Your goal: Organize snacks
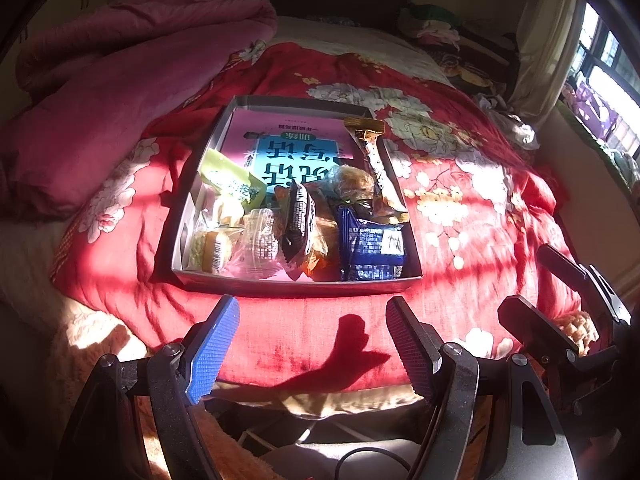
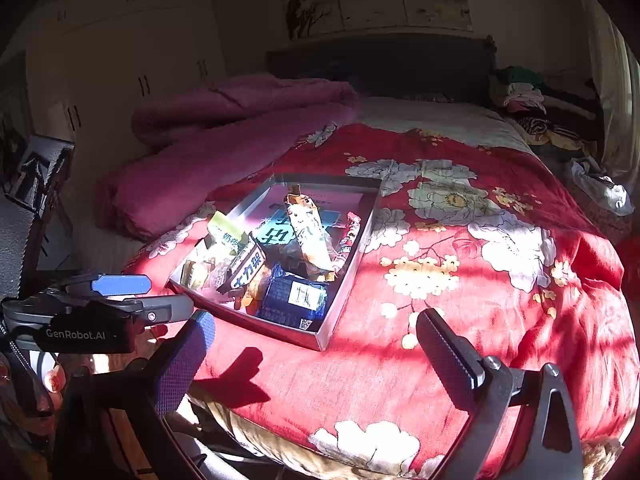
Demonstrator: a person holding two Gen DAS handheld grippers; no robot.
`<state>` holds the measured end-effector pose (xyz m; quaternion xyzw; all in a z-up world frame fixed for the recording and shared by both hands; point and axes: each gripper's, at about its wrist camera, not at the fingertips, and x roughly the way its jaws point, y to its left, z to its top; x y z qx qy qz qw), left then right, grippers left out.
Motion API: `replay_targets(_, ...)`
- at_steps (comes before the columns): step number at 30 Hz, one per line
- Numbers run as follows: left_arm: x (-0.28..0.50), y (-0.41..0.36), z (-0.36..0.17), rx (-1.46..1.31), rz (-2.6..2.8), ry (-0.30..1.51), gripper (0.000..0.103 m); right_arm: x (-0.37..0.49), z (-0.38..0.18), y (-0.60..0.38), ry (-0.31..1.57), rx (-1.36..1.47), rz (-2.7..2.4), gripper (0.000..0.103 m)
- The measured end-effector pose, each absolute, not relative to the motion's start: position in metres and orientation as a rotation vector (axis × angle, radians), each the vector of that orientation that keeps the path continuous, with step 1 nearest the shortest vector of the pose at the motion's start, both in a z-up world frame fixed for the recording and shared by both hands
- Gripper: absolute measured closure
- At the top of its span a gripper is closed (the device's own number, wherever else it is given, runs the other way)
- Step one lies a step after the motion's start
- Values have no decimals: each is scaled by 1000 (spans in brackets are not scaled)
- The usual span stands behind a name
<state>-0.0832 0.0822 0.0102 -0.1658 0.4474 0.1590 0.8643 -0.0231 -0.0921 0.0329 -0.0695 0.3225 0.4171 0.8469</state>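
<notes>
A shallow grey box (image 1: 296, 285) lies on the red flowered bedspread (image 1: 472, 216) with a pink and blue book flat on its bottom. Snacks are heaped at its near end: a blue packet (image 1: 372, 248), a black packet (image 1: 298, 220), a green packet (image 1: 232, 184), small yellow cakes (image 1: 212, 250) and a long brown-tipped bar (image 1: 380, 172) along the right wall. My left gripper (image 1: 312, 302) is open and empty, just short of the box's near wall. In the right wrist view my right gripper (image 2: 316, 316) is open and empty by the box (image 2: 348, 268) corner, near the blue packet (image 2: 294, 296).
A rolled pink quilt (image 1: 120, 80) lies to the left of the box. Clothes (image 1: 436, 28) are piled at the far right by the curtain and window (image 1: 608, 60). White wardrobes (image 2: 120, 60) stand behind. The bed's front edge runs under both grippers.
</notes>
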Motion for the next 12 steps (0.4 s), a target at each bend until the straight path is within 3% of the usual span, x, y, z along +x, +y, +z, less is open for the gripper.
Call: replay_targets(12,-80,127,10,-468,377,862,26,-14,30,-92,682,-125,869,1)
